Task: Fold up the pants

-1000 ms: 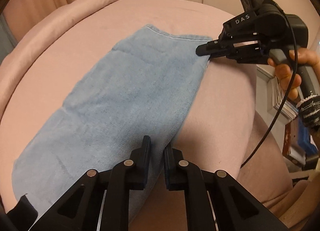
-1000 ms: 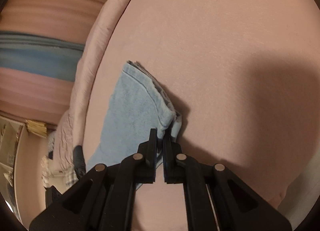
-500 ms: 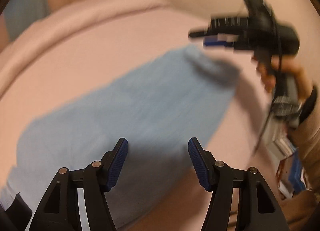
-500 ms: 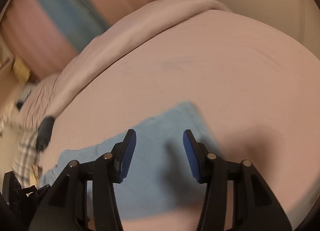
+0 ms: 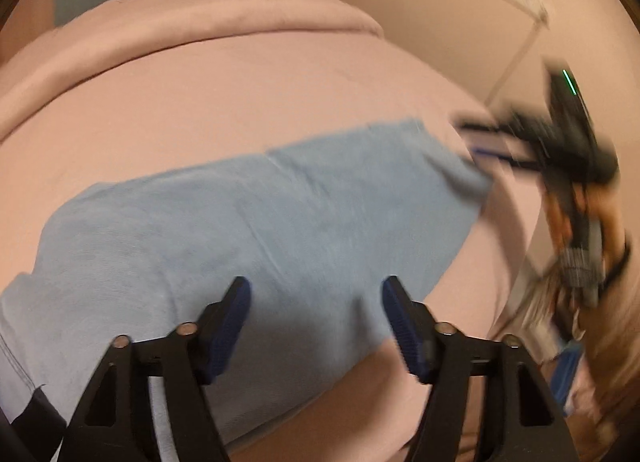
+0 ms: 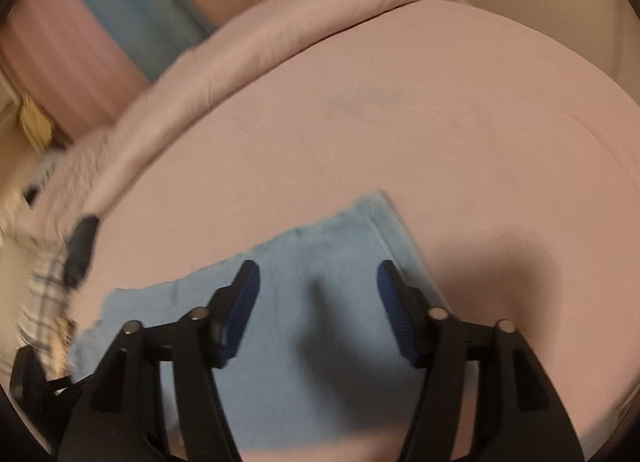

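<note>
The folded pants (image 5: 256, 221) lie flat on the bed (image 5: 224, 97), which serves as the landmark. A rolled blanket (image 5: 192, 25) runs along the bed's far edge, with curtains (image 6: 120, 21) behind it. The left claw (image 5: 316, 322) hangs over the near edge of the pants, the right claw (image 6: 318, 302) over their other end. In the left wrist view, the right claw sits just beyond the pants' right end.

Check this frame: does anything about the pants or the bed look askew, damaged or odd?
Nothing stands out. The light blue pants lie folded flat on the pink bed; both tools, left and right, are open above them. Motion blur hides fine detail.
</note>
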Available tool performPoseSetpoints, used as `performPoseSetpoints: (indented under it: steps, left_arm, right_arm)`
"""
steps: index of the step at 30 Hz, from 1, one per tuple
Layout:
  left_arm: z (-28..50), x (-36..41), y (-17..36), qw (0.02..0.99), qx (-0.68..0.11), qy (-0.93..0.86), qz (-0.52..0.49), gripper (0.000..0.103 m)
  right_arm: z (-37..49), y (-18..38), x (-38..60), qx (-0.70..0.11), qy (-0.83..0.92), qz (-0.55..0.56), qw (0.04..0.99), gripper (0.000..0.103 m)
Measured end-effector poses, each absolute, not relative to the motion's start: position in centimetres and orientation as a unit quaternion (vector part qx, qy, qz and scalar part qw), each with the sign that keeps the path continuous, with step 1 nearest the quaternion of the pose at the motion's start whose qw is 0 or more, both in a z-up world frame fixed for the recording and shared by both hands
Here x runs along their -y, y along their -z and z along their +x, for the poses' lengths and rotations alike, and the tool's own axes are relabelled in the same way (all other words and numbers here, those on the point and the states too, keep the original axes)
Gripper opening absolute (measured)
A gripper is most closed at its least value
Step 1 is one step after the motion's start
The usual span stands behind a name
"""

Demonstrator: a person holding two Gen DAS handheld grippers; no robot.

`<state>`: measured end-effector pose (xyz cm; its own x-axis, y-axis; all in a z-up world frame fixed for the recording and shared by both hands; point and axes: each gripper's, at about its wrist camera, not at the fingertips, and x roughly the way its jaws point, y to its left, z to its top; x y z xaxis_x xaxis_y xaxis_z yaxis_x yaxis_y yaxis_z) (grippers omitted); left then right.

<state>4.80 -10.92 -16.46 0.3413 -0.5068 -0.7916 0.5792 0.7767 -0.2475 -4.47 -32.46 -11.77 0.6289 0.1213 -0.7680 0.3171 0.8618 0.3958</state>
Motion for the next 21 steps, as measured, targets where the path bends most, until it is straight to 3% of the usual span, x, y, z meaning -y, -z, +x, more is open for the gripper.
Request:
performPoseSetpoints:
  steps: [8,18,21]
  left_arm:
    - [7.9,9.8,17.5,0.809,-0.492,0.312,-0.084,0.073]
    - [7.2,10.1,17.5,0.787,-0.511,0.328,-0.109,0.073]
    - [7.9,11.0,18.3,0.773,-0.528,0.333,-0.114,0.073]
  right_arm:
    - [-14.3,14.6,33.9,-0.415,0.059,0.379,0.825,0.066]
    - [-13.2,16.6,32.7,-0.381,0.078,0.411,0.824,0.064]
    - [-13.0,16.2,33.1,-0.372,0.084,0.404,0.831,0.051]
